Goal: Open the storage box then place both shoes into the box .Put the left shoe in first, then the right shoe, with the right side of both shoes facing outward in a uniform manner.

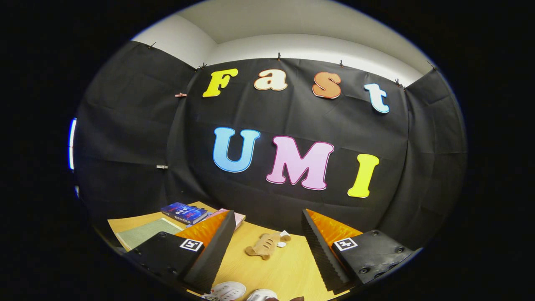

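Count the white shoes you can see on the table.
2. One white shoe lies low between the open claw's fingers, nearer the left finger; the other shoe sits beside it. Both are cut off, mostly hidden.

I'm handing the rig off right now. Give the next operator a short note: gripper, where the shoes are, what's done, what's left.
Gripper: open, holding nothing, raised above the wooden table.
Shoes: two white shoes lie on the table between the fingers, close under the gripper.
Ahead of the fingers: a tan toy; books beyond the left finger.
Done: no shoe gripped yet; I cannot tell the box's state.
Left: open box, left shoe in, then right.
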Action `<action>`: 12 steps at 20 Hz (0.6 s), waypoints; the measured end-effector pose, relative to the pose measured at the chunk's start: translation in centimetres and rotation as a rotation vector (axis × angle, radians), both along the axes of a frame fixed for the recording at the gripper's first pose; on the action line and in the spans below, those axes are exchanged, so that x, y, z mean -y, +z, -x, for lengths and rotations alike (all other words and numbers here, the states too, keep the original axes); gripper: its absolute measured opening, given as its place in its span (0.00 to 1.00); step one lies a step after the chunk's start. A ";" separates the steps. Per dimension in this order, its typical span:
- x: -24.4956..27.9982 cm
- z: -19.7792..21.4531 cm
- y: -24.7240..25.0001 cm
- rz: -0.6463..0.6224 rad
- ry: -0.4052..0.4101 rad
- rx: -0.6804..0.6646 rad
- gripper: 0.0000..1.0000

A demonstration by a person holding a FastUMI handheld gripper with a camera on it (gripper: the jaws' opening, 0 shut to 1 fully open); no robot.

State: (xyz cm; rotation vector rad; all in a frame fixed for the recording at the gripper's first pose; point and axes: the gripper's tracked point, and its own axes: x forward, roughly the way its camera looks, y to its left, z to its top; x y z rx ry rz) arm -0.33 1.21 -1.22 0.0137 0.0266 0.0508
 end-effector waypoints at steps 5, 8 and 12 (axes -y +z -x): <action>-3.2 -0.6 -0.8 -0.125 0.147 -0.062 0.97; -6.4 -0.7 -2.8 -0.289 0.320 -0.174 0.97; -10.6 -0.2 -5.8 -0.640 0.528 -0.372 0.98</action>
